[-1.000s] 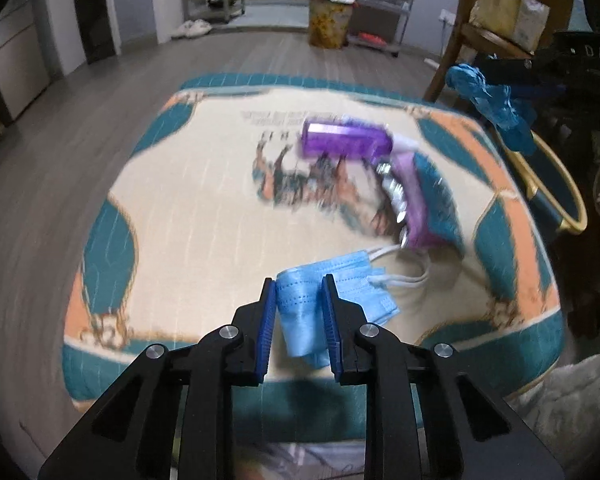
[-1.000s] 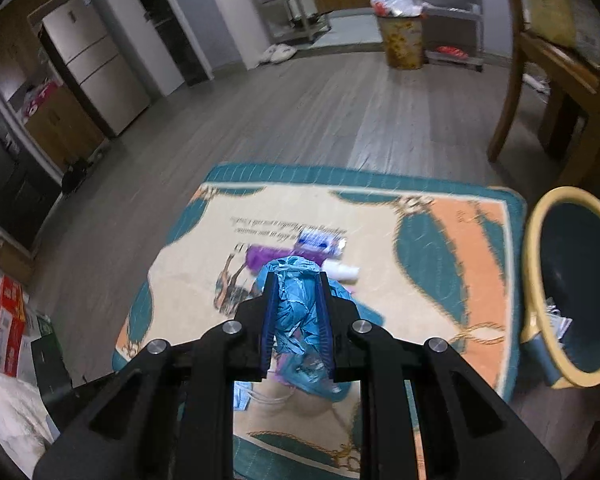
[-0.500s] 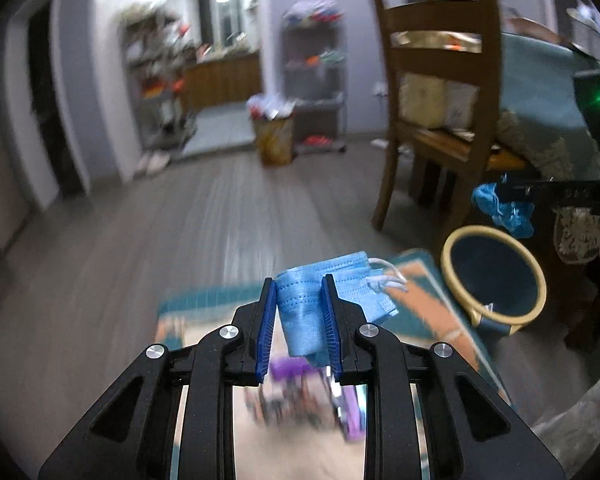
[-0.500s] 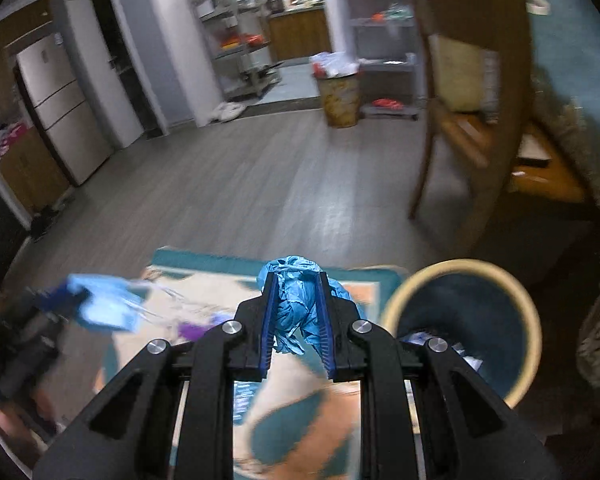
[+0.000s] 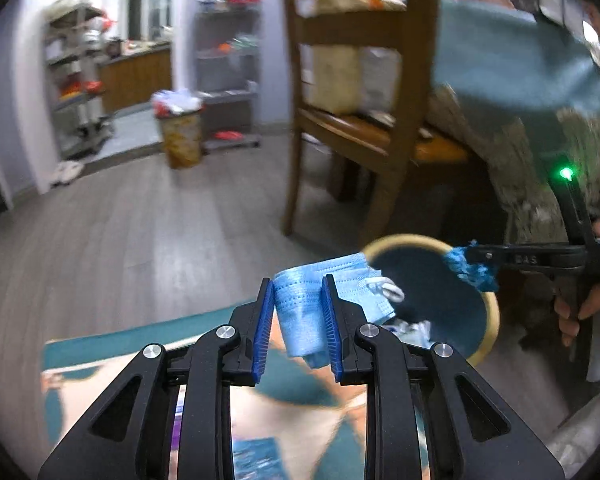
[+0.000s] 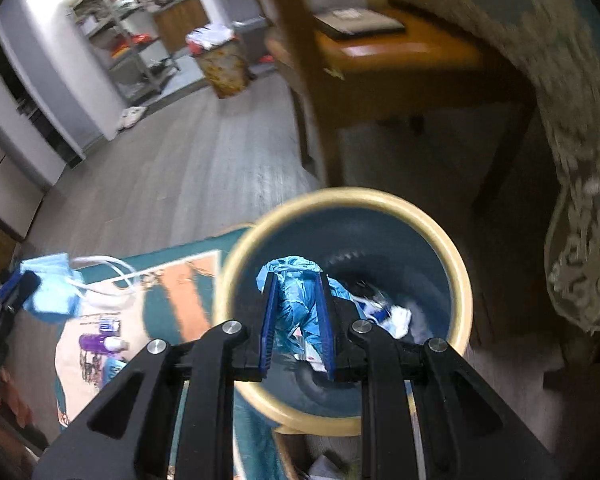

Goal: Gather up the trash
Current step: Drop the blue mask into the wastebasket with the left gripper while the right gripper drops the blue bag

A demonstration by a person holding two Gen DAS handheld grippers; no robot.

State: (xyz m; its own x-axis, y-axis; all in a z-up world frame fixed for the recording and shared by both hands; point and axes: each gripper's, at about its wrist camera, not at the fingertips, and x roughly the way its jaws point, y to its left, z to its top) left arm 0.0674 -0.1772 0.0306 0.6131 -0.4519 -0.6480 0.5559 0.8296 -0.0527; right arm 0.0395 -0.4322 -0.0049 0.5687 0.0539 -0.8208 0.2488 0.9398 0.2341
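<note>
My left gripper [image 5: 298,292] is shut on a folded light-blue face mask [image 5: 300,308], held above the rug's corner just left of the bin. The bin [image 5: 488,308] is round, dark blue inside with a cream rim. My right gripper [image 6: 296,284] is shut on a crumpled blue glove [image 6: 300,312], held directly over the bin's [image 6: 456,264] mouth. In the left wrist view the right gripper [image 5: 470,266] reaches in from the right over the rim with the glove [image 5: 472,270]. The right wrist view shows the mask [image 6: 52,292] at far left with its white ear loops hanging.
Paper scraps [image 6: 392,316] lie in the bin. A purple bottle [image 6: 96,342] stays on the patterned rug [image 6: 180,280]. A wooden chair [image 5: 360,120] and a draped table [image 5: 540,140] stand just behind the bin. A second full bin [image 5: 180,132] and shelves stand farther back.
Both grippers swung right and away from the rug's middle toward the bin, each keeping its load. The glove now hangs over the bin's mouth, and the mask has risen beside the rim.
</note>
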